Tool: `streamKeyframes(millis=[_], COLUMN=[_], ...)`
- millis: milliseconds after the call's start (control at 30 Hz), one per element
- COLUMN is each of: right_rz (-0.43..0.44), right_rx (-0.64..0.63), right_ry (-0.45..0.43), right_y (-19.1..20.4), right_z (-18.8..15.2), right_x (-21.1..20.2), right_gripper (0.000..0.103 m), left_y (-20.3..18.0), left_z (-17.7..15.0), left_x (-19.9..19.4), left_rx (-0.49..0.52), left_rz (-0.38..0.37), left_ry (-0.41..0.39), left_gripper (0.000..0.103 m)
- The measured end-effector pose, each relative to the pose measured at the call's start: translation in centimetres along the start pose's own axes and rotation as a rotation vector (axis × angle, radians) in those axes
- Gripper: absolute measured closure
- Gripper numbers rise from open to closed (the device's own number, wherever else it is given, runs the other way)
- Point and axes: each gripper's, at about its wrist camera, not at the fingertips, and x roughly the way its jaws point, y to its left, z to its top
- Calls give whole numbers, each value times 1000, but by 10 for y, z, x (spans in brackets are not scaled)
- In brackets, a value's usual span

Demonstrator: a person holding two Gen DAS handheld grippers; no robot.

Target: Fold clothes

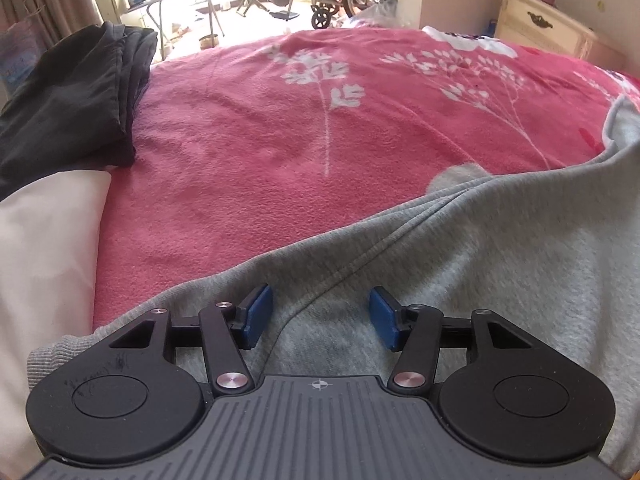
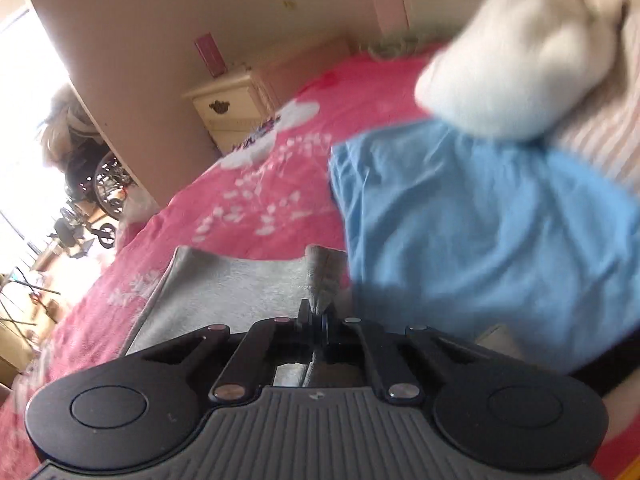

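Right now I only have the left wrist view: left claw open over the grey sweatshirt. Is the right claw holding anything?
Observer: Yes. The right claw is shut on an edge of the grey sweatshirt.
Operator: Anything beside it on that side?
Observer: A blue garment lies just right of the pinched edge, on the pink blanket.
Operator: Anything on the blue one?
Observer: A blurred white bundle overlaps its far edge; what it is, I cannot tell.
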Motion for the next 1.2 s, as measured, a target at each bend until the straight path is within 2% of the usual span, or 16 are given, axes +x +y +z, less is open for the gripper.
streamKeyframes(millis=[233, 333, 367, 433, 467, 533, 600, 667, 800, 900, 967, 1100, 1200], right_rz=[-107, -109, -124, -193, -227, -288, -246, -108, 117, 226, 239, 161, 55], right_rx=[-5, -39, -43, -32, -26, -10, 15, -14, -237, -435, -532, -495, -425], right_ry=[-5, 1, -12, -72, -102, -209, -266, -198, 76, 294, 394, 366, 295], right_y=[-30, -31, -31, -31, -31, -29, -25, -8, 68, 126, 152, 167, 162], right_z=[3, 4, 6, 14, 18, 24, 27, 26, -1, -39, -60, -61, -40], right_x=[-6, -2, -3, -12, -17, -31, -42, -37, -1, 20, 33, 65, 75], right_gripper=[100, 98, 94, 71, 52, 48, 49, 50, 52, 56, 56, 58, 58], left_y=[1, 0, 0, 0, 0, 0, 0, -1, -2, -2, -2, -4, -5], left_z=[1, 1, 1, 2, 2, 2, 2, 2, 4, 5, 4, 2, 3], left_x=[1, 1, 1, 2, 2, 2, 2, 3, 3, 3, 3, 2, 2], left_rx=[2, 1, 2, 1, -1, -6, -9, -7, -1, 2, 1, 11, 16], left_rz=[-5, -3, -3, -4, -3, -2, 2, 6, 10, 12, 15, 24, 27], left_ry=[-3, -4, -3, -2, -3, -3, -5, -7, 1, 4, 0, -8, -3], left_gripper=[48, 47, 47, 47, 47, 47, 47, 47, 47, 47, 47, 46, 46])
